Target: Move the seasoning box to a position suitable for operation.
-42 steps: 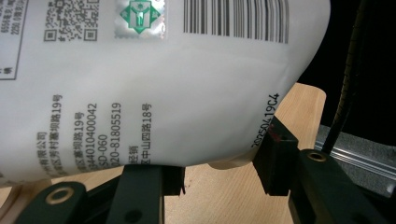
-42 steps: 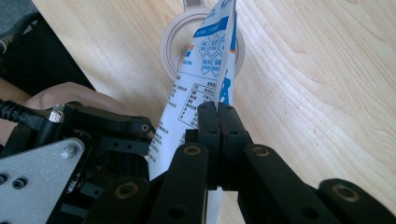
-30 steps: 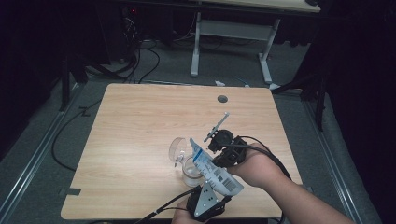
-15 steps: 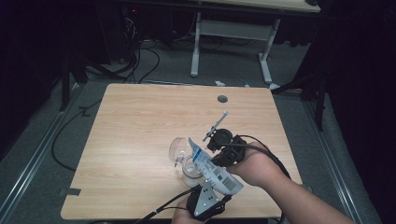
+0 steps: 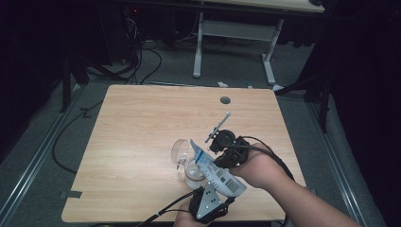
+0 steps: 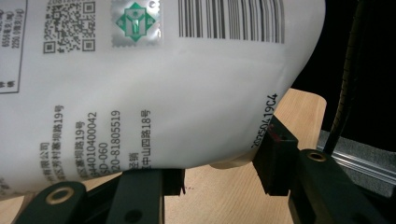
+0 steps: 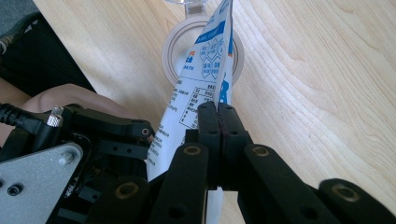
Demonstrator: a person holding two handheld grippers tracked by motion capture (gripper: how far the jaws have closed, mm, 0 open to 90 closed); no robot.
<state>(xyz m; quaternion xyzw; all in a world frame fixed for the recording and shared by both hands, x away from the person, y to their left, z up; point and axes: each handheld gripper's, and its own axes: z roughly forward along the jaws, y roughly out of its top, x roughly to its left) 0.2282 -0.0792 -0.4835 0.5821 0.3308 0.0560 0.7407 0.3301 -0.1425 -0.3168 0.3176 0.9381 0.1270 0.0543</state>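
Pinching the white pouch (image 7: pixel 196 93), the right gripper (image 7: pixel 218 126) jaws clench its edge; left gripper (image 6: pixel 219 179) jaws grasp its base

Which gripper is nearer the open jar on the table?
Right. The right gripper pinches the pouch just above the jar; the left gripper grips the pouch's bottom end, farther back at the table edge.

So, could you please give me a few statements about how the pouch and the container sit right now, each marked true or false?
1. The right gripper pinches the white printed pouch. True.
2. The pouch's top end points down over the round open container. True.
3. The container stands on the floor. False: it stands on the wooden table.
4. The left gripper has its jaws pressed fully together. False: they stand apart, with the pouch's bulging bottom between them.
5. The pouch is plain and unprinted. False: it carries a barcode and text.
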